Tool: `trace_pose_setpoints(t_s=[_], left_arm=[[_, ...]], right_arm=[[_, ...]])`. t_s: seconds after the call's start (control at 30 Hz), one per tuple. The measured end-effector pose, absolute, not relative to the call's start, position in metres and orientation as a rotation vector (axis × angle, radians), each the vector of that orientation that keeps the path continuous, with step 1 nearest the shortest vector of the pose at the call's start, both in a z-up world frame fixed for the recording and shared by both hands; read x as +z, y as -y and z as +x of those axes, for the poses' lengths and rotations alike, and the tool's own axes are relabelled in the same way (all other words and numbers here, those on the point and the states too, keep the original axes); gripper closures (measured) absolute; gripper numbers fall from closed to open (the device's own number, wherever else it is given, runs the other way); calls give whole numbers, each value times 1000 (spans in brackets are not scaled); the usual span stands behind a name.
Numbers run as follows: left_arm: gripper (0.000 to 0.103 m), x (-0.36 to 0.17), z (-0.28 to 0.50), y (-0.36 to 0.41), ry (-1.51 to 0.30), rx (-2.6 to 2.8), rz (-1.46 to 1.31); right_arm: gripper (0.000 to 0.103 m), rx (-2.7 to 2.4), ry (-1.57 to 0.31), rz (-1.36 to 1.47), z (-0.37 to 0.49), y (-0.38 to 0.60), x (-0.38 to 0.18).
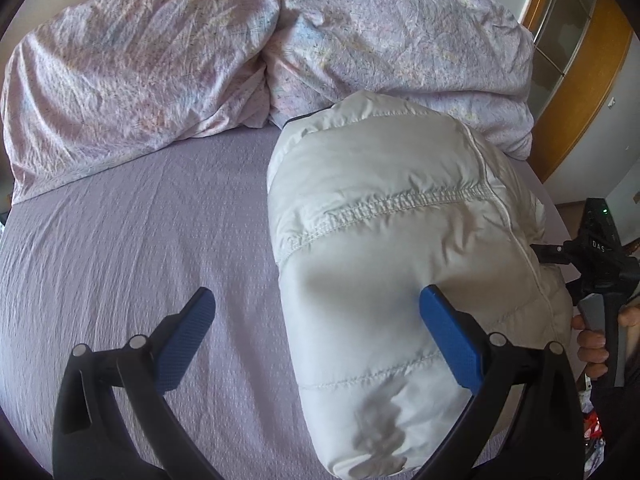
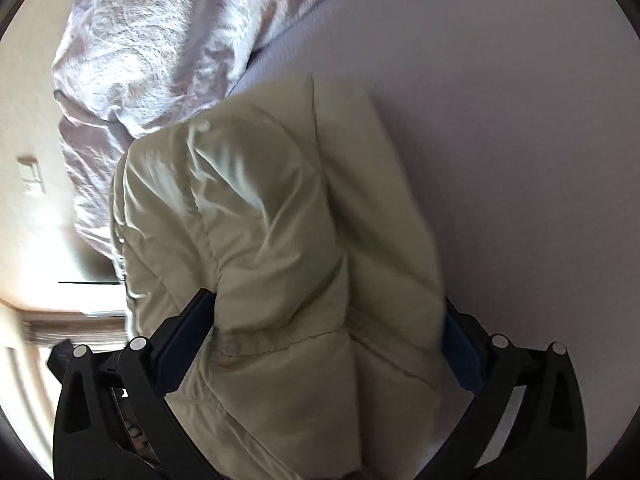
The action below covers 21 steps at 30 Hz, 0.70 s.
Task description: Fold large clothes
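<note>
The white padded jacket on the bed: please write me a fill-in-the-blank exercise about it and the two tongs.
1. The folded jacket lies on a ____ bed sheet.
2. The left tongs stand ____, with one blue finger against the jacket.
3. Behind the jacket lies a crumpled ____ with a pale pattern.
4. In the right wrist view, the jacket fills the gap between the fingers of the ____ tongs.

Missing words: purple; open; duvet; right
</note>
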<state>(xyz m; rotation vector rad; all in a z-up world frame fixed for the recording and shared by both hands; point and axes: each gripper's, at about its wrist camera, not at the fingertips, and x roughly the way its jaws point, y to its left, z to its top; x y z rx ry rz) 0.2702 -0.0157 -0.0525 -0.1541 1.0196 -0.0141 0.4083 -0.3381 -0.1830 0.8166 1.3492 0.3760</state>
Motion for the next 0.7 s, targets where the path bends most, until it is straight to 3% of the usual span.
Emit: trace_pose_setpoints(t_s=[0.7], left_arm=[[2,-71,308,-22,-1103,-153,-282]], right_arm=[[3,467,-1302,870,396,330,-188]])
